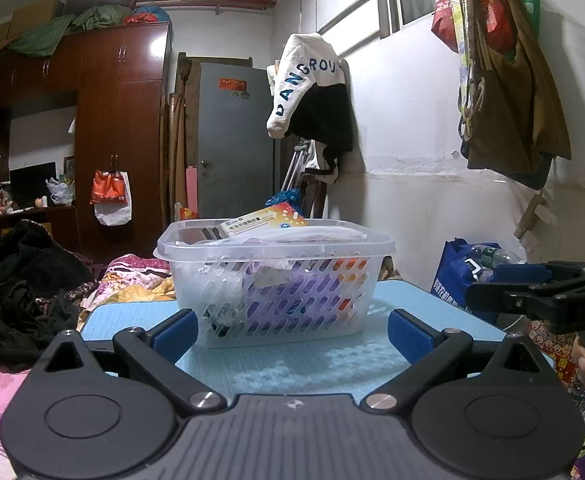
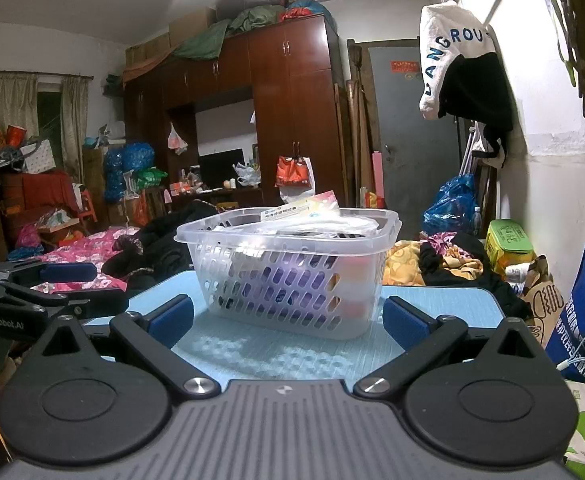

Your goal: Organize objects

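The clear perforated plastic basket (image 1: 276,280) is set on the pale blue tabletop (image 1: 292,364), apparently gathering loose items. It is filled nearly to its rim with packets; a white-and-orange box (image 1: 264,218) lies uppermost. The left gripper (image 1: 290,334) and right gripper (image 2: 288,322) are held spread wide and empty just before the basket.

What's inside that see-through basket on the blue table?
The basket holds a printed card on top, above purple and orange packages behind the slots. What they are is hidden.
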A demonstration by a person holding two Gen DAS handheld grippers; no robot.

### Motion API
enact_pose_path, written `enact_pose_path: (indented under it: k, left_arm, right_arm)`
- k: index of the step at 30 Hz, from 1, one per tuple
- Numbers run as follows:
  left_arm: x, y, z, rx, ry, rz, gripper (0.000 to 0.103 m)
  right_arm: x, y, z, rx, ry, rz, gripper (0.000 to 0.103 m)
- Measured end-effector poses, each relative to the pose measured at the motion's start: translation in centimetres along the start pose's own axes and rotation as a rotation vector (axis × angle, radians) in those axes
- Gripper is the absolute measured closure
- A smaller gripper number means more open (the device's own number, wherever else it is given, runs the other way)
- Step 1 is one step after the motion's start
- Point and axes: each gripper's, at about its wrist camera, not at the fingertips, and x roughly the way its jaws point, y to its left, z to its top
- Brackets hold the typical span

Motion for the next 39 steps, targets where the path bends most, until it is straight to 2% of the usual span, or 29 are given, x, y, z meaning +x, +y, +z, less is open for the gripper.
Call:
enact_pose_path:
  k: [30,39]
  left_arm:
    - [0.05,-0.07,-0.06,-0.003,-0.004,0.007,0.001]
    - [-0.33,-0.27,-0.11,0.011,-0.032,0.017,0.001]
  right_arm:
    - [0.61,-0.16,-0.46,-0.016,0.012,0.004,0.000]
    - [0.72,-0.25,-0.52,-0.018,0.016,0.002,0.000]
